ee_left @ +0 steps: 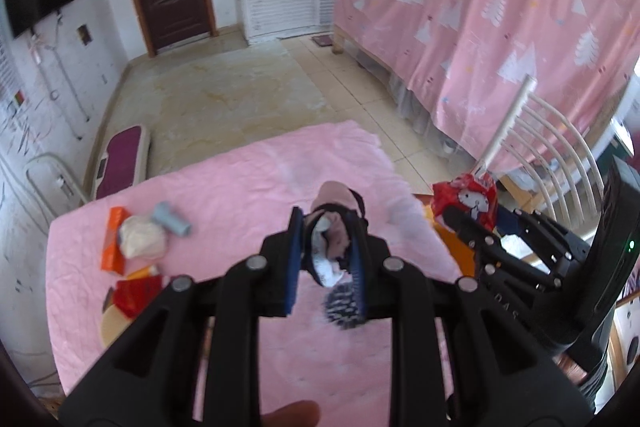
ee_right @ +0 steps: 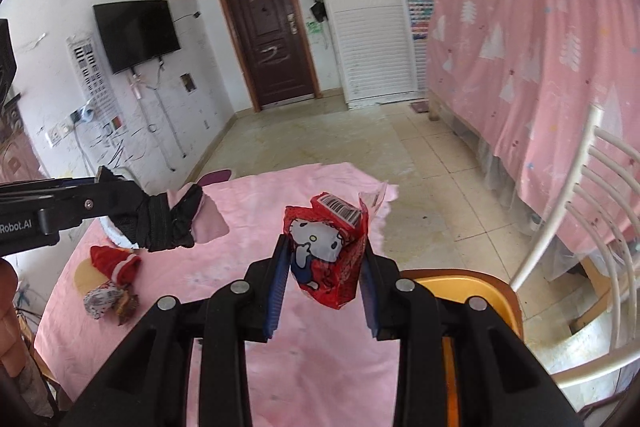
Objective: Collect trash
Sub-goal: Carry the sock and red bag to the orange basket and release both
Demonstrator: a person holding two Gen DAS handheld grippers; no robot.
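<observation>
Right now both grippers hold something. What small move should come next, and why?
Probably carry both loads off the table to a bin; none is in view. The left gripper clamps a cloth bundle, the right gripper a red wrapper, so neither can pick more.

Pink-clothed table (ee_left: 248,187), orange box (ee_left: 114,241), wrappers (ee_left: 138,293)

Pink-covered table (ee_left: 248,187) mostly bare at centre, litter cluster (ee_left: 136,243) far left, white chair (ee_right: 580,227) crowding right
</observation>
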